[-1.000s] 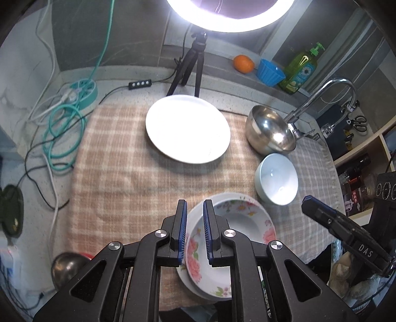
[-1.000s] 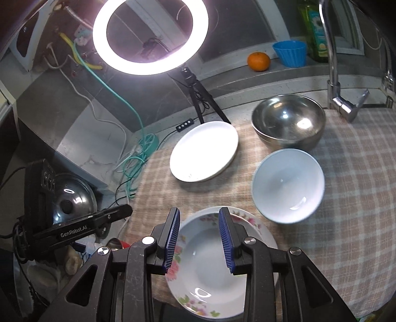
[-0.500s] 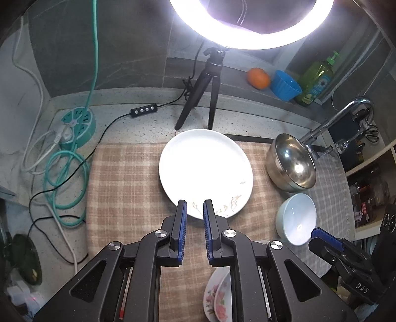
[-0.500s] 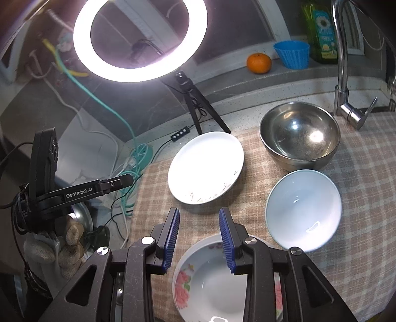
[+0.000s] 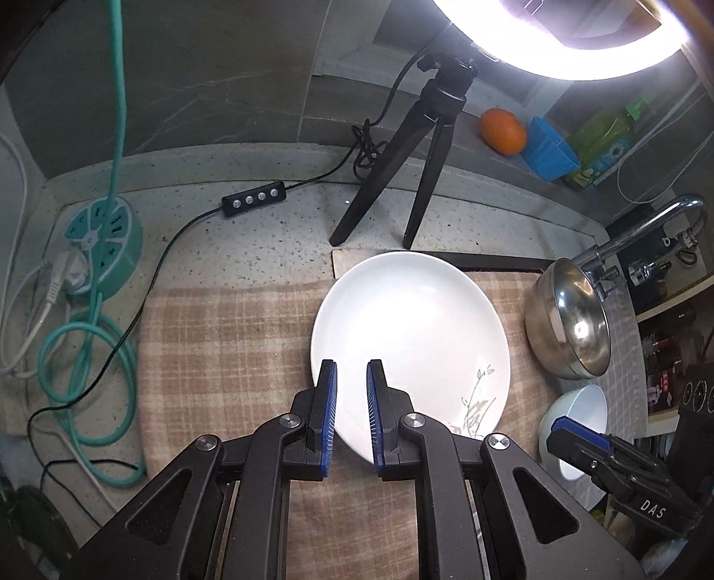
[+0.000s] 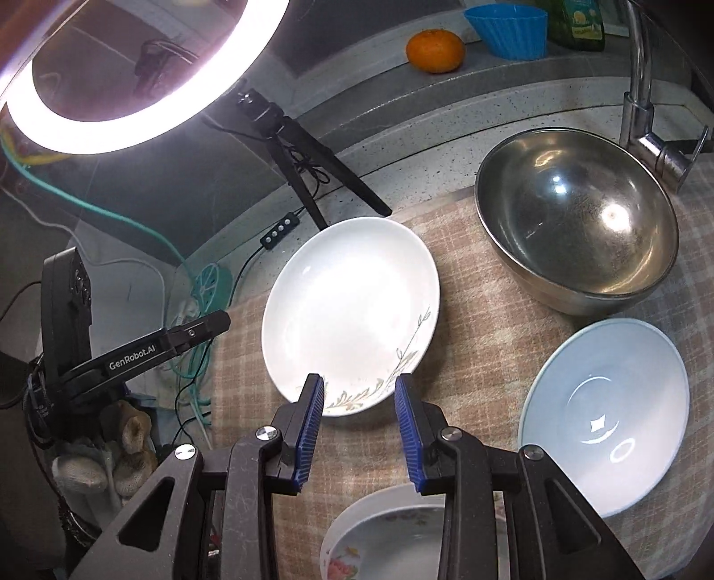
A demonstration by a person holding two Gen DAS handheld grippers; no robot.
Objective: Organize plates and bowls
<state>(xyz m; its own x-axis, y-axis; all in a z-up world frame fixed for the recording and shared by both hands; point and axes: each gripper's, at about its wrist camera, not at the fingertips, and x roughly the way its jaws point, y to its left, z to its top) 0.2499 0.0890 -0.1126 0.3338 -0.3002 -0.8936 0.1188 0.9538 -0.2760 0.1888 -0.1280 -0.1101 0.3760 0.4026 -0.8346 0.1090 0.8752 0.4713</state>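
Note:
A white plate (image 5: 410,330) with a leaf sprig lies on the checked cloth (image 5: 232,352); it also shows in the right wrist view (image 6: 352,308). My left gripper (image 5: 351,379) is open with a narrow gap, its tips over the plate's near left rim, holding nothing. My right gripper (image 6: 358,392) is open and empty, its tips just at the plate's near edge. A steel bowl (image 6: 575,218) and a pale blue bowl (image 6: 607,428) sit to the right. A flowered bowl on a plate (image 6: 401,535) lies below the right gripper.
A ring light on a black tripod (image 5: 401,147) stands behind the plate. A tap (image 6: 642,89) rises at the right. An orange (image 6: 435,50), a blue cup (image 6: 508,29) and a soap bottle (image 5: 602,142) sit on the back ledge. A teal socket and cables (image 5: 93,241) lie left.
Both grippers have moved forward from over the flowered dishes to the white plate's near edge. Neither gripper's opening has changed.

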